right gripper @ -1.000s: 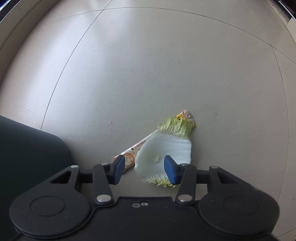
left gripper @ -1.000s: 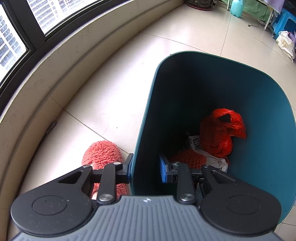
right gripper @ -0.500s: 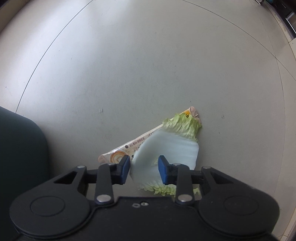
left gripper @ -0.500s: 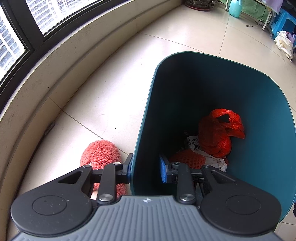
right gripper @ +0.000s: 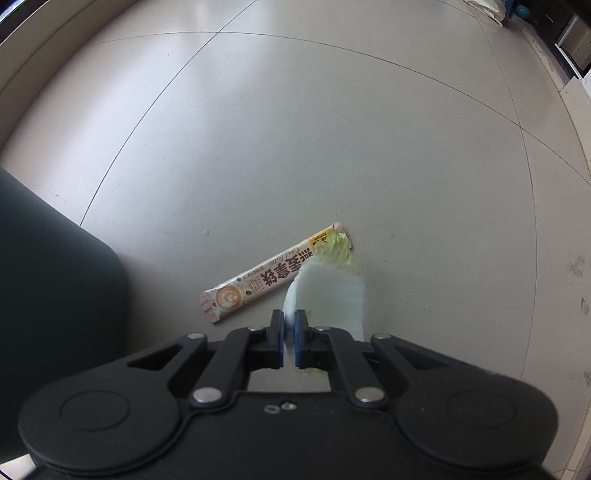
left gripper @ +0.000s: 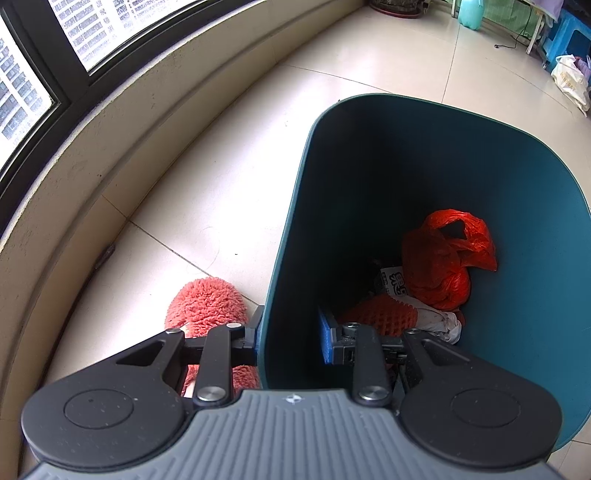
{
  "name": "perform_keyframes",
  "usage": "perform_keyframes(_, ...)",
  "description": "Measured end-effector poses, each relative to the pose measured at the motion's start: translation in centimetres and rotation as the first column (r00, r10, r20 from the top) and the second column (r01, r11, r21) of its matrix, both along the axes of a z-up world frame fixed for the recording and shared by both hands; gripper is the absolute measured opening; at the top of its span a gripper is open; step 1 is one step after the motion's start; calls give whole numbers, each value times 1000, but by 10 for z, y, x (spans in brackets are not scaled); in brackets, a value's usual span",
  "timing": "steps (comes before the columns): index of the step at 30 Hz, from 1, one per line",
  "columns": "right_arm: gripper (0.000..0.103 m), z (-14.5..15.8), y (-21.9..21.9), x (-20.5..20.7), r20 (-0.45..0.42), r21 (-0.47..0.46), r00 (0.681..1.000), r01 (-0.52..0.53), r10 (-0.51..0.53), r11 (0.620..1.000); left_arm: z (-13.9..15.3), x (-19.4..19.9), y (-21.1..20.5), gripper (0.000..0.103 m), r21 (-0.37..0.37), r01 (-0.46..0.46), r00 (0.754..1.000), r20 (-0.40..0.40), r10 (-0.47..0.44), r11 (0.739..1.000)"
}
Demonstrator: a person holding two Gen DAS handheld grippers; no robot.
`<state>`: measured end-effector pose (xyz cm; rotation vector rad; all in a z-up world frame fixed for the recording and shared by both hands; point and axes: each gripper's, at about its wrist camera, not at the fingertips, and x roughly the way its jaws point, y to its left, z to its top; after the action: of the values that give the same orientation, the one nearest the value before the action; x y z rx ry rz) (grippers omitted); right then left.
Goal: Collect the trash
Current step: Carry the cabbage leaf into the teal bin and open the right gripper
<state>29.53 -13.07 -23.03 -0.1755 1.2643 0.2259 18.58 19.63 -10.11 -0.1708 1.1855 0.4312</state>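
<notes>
My left gripper (left gripper: 290, 338) is shut on the near wall of a dark teal trash bin (left gripper: 288, 236), one finger outside and one inside. In the bin lie a red plastic bag (left gripper: 443, 258), red foam netting (left gripper: 376, 314) and crumpled paper (left gripper: 439, 319). My right gripper (right gripper: 290, 339) is shut on a pale cabbage leaf (right gripper: 328, 295) and holds it just above the floor. A beige coffee-stick wrapper (right gripper: 269, 275) lies flat on the floor beside the leaf. The bin's dark side (right gripper: 55, 266) shows at the left of the right wrist view.
A fluffy pink slipper (left gripper: 207, 306) is on the floor left of the bin. A curved low wall with windows (left gripper: 92, 122) runs along the left. A white bag (left gripper: 570, 79), a blue stool (left gripper: 570, 37) and a teal jug (left gripper: 471, 13) stand far back.
My right gripper has closed on the cabbage leaf and lifted it, uncovering the wrapper. The left gripper and the bin have hardly moved.
</notes>
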Motion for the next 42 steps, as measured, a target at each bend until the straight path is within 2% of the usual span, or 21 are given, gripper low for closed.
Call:
perform_keyframes(7, 4, 98, 6, -35, 80, 139, 992, -113, 103, 984, -2, 1, -4, 28, 39, 5, 1000, -6, -5, 999)
perform_keyframes(12, 4, 159, 25, -63, 155, 251, 971, -214, 179, 944, -4, 2, -6, 28, 63, 8, 1000, -12, -7, 998)
perform_keyframes(14, 4, 186, 39, -77, 194, 277, 953, -282, 234, 919, -5, 2, -7, 28, 75, 11, 1000, -16, -10, 997)
perform_keyframes(17, 4, 207, 60, -89, 238, 298, 927, -355, 291, 886, -7, 2, -9, 28, 88, 15, 1000, -22, -14, 996)
perform_keyframes(22, 4, 238, 94, -93, 253, 338, 905, -413, 341, 846, -8, 2, -9, 28, 91, 19, 1000, -22, -17, 996)
perform_keyframes(25, 4, 241, 114, -103, 258, 336, 880, -469, 399, 817, -8, 3, -9, 28, 84, 21, 1000, -23, -19, 996)
perform_keyframes(29, 4, 227, 148, -104, 238, 312, 851, -523, 468, 793, -8, 2, -8, 28, 73, 22, 1000, -18, -21, 997)
perform_keyframes(35, 4, 189, 188, -99, 150, 248, 839, -545, 524, 801, -7, 0, -6, 28, 55, 25, 1000, -11, -25, 998)
perform_keyframes(42, 4, 149, 201, -92, 80, 196, 838, -545, 540, 815, -8, -1, -1, 28, 40, 31, 1000, -8, -30, 999)
